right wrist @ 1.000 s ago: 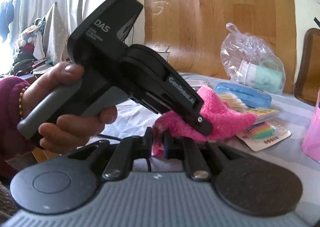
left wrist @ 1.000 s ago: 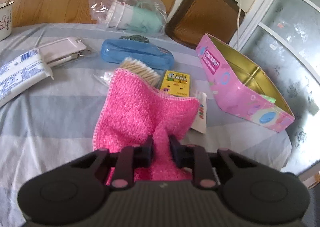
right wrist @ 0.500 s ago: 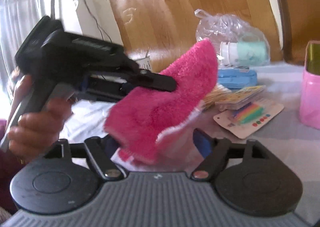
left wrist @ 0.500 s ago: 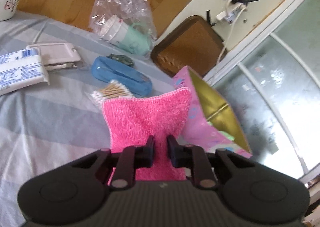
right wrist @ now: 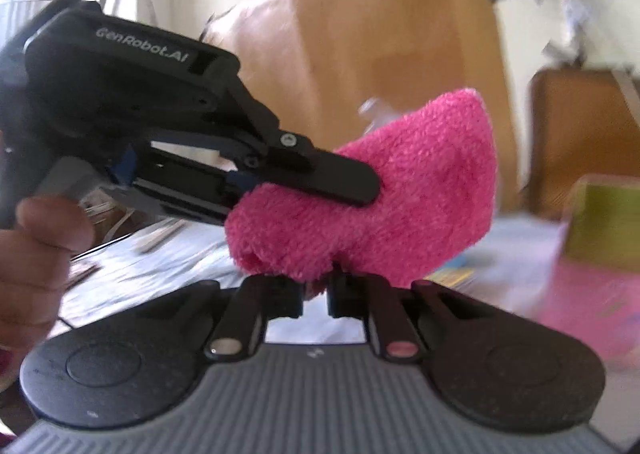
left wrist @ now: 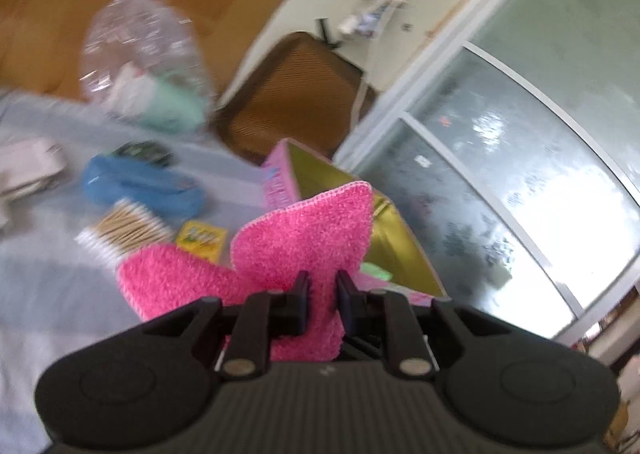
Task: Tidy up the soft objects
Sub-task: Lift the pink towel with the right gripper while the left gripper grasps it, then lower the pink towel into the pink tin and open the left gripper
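Note:
A fluffy pink cloth [left wrist: 304, 238] hangs in the air above the table, folded, with my left gripper [left wrist: 323, 290] shut on its near edge. In the right wrist view the same cloth [right wrist: 400, 194] bulges out past the left gripper [right wrist: 360, 190], which a hand [right wrist: 36, 254] holds from the left. My right gripper [right wrist: 315, 294] sits just under the cloth; its jaws are closing, and the cloth's lower fold is pinched between them. The open pink tin with a gold inside [left wrist: 280, 178] stands right behind the cloth.
On the grey striped tablecloth [left wrist: 48, 286] lie cotton swabs [left wrist: 120, 230], a blue case [left wrist: 140, 186], a small yellow box [left wrist: 202, 240], a white pouch [left wrist: 28, 166] and a plastic bag with cups [left wrist: 148, 74]. A brown chair [left wrist: 296, 94] stands behind; a frosted glass door [left wrist: 500, 158] is to the right.
The left gripper lifted the cloth off the table and tilted upward. The right gripper's jaws opened wide, then closed on the cloth's lower fold.

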